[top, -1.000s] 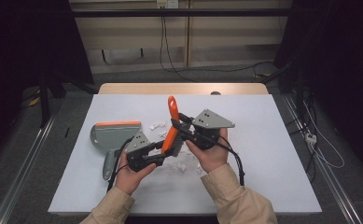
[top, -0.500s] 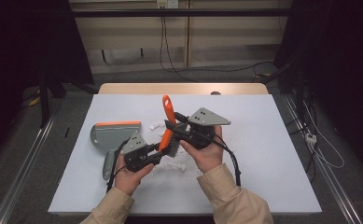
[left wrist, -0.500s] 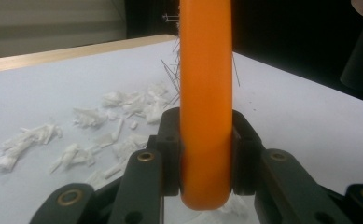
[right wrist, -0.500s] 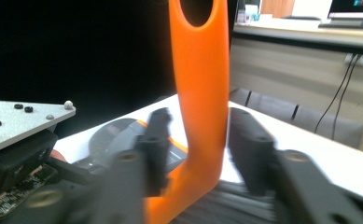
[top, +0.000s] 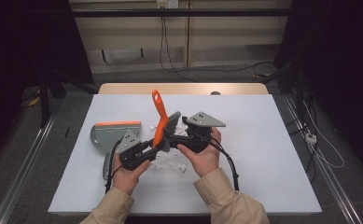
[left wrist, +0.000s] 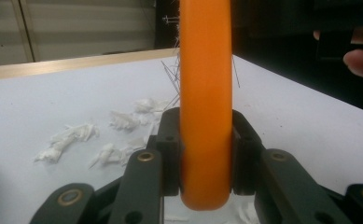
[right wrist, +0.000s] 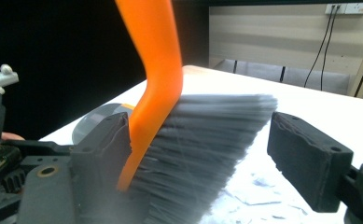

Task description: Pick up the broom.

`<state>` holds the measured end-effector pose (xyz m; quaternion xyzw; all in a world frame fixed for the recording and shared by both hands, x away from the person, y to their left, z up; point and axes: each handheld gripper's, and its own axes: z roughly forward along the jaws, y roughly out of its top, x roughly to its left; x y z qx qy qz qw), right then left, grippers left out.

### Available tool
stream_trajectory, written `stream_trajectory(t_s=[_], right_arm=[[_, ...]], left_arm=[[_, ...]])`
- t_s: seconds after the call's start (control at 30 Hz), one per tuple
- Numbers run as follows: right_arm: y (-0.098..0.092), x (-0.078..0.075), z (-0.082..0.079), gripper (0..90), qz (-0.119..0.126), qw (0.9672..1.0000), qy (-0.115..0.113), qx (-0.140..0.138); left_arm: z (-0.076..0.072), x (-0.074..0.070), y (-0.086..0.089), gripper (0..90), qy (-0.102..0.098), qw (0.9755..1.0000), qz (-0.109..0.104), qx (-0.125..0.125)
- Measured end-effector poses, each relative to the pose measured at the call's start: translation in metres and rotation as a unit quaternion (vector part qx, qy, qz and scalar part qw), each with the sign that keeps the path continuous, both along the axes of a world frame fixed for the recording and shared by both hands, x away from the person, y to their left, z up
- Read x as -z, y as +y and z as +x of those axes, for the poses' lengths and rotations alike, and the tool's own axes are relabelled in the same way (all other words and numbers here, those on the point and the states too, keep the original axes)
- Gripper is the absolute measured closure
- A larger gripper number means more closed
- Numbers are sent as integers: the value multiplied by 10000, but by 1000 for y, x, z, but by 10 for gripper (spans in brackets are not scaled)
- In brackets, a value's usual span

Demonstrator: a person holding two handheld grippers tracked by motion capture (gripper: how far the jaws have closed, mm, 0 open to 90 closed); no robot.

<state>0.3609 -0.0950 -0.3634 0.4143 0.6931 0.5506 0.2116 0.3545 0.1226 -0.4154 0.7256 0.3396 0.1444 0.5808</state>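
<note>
Hand-off in progress above the middle of the white bench [top: 272, 154]. The left gripper [top: 157, 146] has its fingers [left wrist: 170, 154] clamped tight on the lower handle of an orange hand brush [top: 159, 117]; in the left gripper view the pads press both sides of the orange bar. The right gripper [top: 171, 138] has just been opening: its fingers [right wrist: 310, 158] now stand wide, with the grey bristles [right wrist: 202, 149] between them. One pad lies against the brush back; the other is well clear of the bristle tips. Not a grip any more, by my reading.

Brush position: held off the bench, between the two hands, just right of the grey dustpan [top: 110, 135] with its orange lip. White paper scraps [top: 170, 164] lie under and near the hands.

Orientation: long axis runs steeply up and slightly away. The handle end with the hang hole is topmost and farthest; the bristle head sits low, fanning toward the right gripper.

Doing this step well, as I judge it:
- left hand holds firm and steady so the brush does not swing on the single grip;
- right fingers back straight out along the bristles without snagging them;
- then tip the bristles down toward the scraps, sweeping left to the dustpan.
</note>
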Motion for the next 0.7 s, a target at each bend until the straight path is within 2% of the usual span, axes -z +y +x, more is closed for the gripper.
stream_trajectory(t_s=[0.23,0.33,0.4,0.47,0.5,0.53,0.57,0.6,0.63,0.7], right_arm=[[10,3,2,200,70,9999,111,15],[16,7,2,197,66,9997,204,101],[21,10,3,230,83,9995,293,69],[27,13,3,196,126,9991,365,148],[29,13,4,206,142,9990,381,203],[31,14,5,276,162,9982,472,346],[31,14,5,276,162,9982,472,346],[30,16,7,311,322,9964,684,388],[30,16,7,311,322,9964,684,388],[29,17,9,343,425,9950,797,419]], left_arm=[[-1,1,-1,707,-4,9999,-17,-101],[-2,2,-3,707,-61,9999,2,-129],[-3,1,-6,707,-108,9999,9,-122],[-6,1,-10,706,-194,9997,83,-136],[-7,1,-11,705,-176,9997,68,-122],[-7,1,-12,698,-157,9998,48,-109],[-8,0,-13,698,-215,9996,130,-102],[-9,-1,-13,691,-237,9996,129,-86],[-10,-2,-15,691,-207,9997,71,-67],[-12,-4,-17,685,-267,9995,130,-60]])
